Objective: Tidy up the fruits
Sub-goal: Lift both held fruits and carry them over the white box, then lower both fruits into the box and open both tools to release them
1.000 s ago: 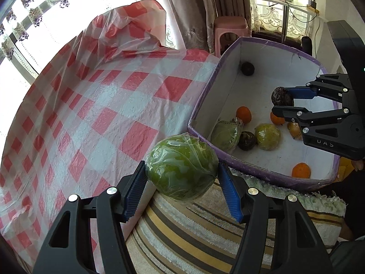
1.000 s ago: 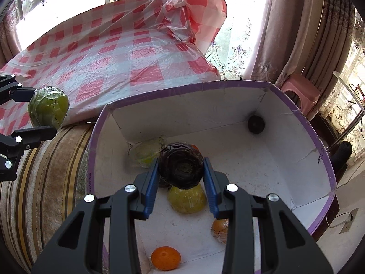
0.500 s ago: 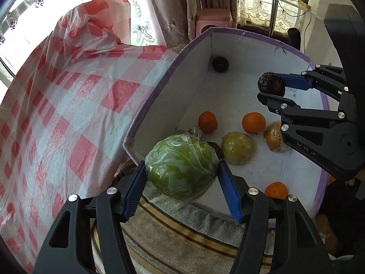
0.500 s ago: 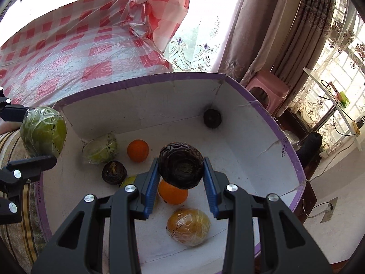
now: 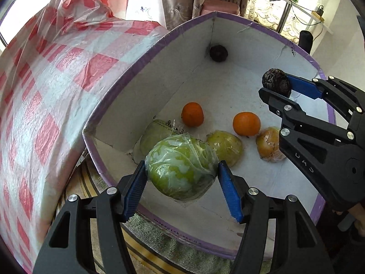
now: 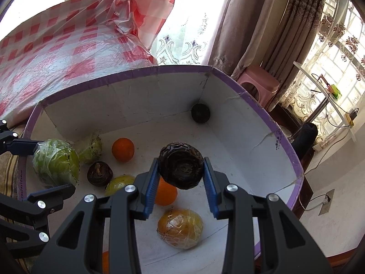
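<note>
My left gripper (image 5: 181, 183) is shut on a plastic-wrapped green fruit (image 5: 180, 167) and holds it above the near-left corner of the white box with a purple rim (image 5: 127, 73). It also shows in the right wrist view (image 6: 56, 162). My right gripper (image 6: 181, 179) is shut on a dark wrinkled fruit (image 6: 181, 169), held above the middle of the box (image 6: 262, 109). Inside lie oranges (image 5: 192, 114) (image 5: 246, 123), wrapped yellow-green fruits (image 5: 225, 147), a wrapped orange fruit (image 6: 180, 228) and dark fruits (image 5: 218, 53) (image 6: 99, 173).
A surface under a red-and-white checked plastic cover (image 5: 45, 80) lies left of the box. A striped cloth (image 5: 91, 187) lies under the box's near edge. A pink stool (image 6: 257, 84), curtains (image 6: 253, 22) and a glass side table (image 6: 326, 96) stand beyond.
Both grippers have moved forward over the box with their fruits still held. The left one went from beside the checked cover to above the box's near corner.
</note>
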Tool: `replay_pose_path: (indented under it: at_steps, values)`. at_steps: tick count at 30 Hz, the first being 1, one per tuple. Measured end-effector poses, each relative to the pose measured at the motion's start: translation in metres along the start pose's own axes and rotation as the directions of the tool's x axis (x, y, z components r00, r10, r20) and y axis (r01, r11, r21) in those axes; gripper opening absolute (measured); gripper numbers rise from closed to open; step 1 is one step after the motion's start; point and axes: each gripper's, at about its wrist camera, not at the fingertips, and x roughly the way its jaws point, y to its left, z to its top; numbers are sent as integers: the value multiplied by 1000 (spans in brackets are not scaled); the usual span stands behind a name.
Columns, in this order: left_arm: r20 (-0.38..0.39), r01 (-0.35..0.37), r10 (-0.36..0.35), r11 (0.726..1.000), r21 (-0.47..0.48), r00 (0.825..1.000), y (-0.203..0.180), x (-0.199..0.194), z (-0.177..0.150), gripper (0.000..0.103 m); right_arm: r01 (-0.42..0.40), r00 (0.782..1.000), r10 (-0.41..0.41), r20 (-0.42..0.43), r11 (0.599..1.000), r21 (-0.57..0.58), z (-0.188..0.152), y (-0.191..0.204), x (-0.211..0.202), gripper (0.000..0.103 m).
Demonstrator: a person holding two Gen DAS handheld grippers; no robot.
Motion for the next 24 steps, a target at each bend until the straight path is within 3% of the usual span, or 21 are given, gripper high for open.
replay_pose_path:
  at_steps: [4,10,17,24]
  values:
    - [2,-28,28,998,-55,1000,-2,1,1,61,0,1000,0,2,1000,23,0,-3,3,37]
    - [36,-6,12,988,-155,999,3,-4,-1,61,17,1000,-19,24,998,61,2,-10,0,37]
    - [44,28,-21,985,-169,999,1,5,8,61,35,999,-37,24,996,77,8,-12,5,37]
    - [31,11,-5,980,-201,1000,5,18,24,61,48,999,-50,20,995,83,15,-11,14,38]
